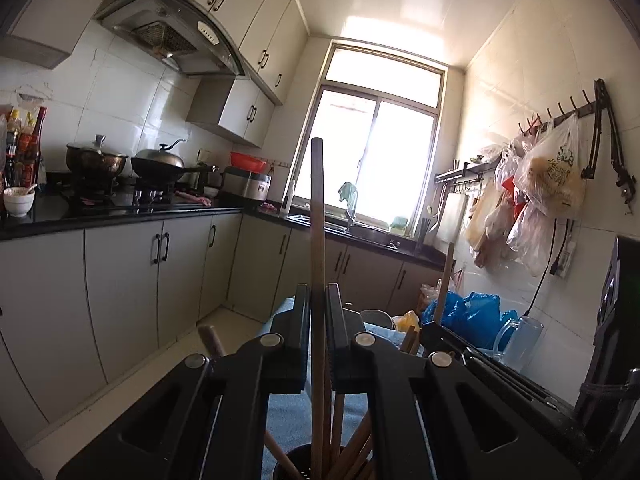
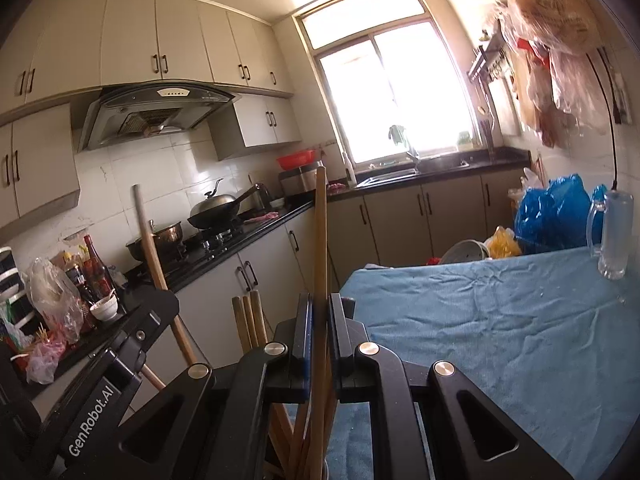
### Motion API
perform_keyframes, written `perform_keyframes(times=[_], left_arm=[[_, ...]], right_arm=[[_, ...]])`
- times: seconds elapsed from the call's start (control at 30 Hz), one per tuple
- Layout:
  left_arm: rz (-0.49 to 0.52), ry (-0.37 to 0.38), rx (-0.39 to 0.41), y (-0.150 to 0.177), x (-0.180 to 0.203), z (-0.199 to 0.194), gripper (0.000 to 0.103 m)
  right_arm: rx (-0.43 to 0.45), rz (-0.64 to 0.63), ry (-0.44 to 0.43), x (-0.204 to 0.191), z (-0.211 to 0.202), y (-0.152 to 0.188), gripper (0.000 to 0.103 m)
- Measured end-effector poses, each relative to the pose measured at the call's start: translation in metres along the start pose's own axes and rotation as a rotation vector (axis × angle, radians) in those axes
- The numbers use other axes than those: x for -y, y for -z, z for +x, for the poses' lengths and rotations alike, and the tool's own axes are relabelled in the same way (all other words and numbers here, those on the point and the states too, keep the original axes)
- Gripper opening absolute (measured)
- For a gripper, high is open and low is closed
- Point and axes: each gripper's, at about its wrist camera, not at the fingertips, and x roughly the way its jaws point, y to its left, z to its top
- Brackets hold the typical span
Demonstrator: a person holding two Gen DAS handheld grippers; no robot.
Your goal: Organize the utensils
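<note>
My left gripper (image 1: 318,300) is shut on a long wooden chopstick (image 1: 317,216) that stands upright, its lower end in a dark round holder (image 1: 296,465) with several other chopsticks. My right gripper (image 2: 319,308) is shut on another upright wooden chopstick (image 2: 320,232), with several chopsticks (image 2: 250,320) leaning below and to the left. The left gripper's body (image 2: 104,380) with its chopstick (image 2: 150,252) shows at the left of the right wrist view. Both grippers sit over a table with a blue cloth (image 2: 500,320).
A clear glass mug (image 2: 614,236) stands on the cloth at the far right. Blue plastic bags (image 2: 552,208) and a bowl (image 2: 464,252) lie beyond the table. Kitchen counter with wok (image 2: 218,210), pots and bottles (image 2: 92,272) runs along the left. Bags hang on the right wall (image 1: 548,184).
</note>
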Motion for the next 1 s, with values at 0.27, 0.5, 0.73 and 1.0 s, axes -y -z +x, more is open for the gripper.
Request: perform_keyframes(times=[0.27, 0.5, 0.73, 1.0], left_arm=[[-0.04, 0.004, -0.033, -0.005, -0.009, -0.003, 0.007], [-0.072, -0.026, -0.048, -0.013, -0.012, -0.018, 0.032], [-0.023, -0.138, -0.017, -0.016, -0.004, -0.049, 0.07], [0.009, -0.24, -0.056, -0.008, 0.003, -0.074, 0.094]], right_arm=[[-0.019, 0.036, -0.018, 0.004, 0.002, 0.001, 0.009], [-0.004, 0.055, -0.018, 0.007, -0.007, -0.005, 0.009], [0.022, 0.065, -0.014, 0.013, -0.029, -0.012, 0.023], [0.007, 0.07, 0.027, 0.029, -0.06, -0.004, 0.042]])
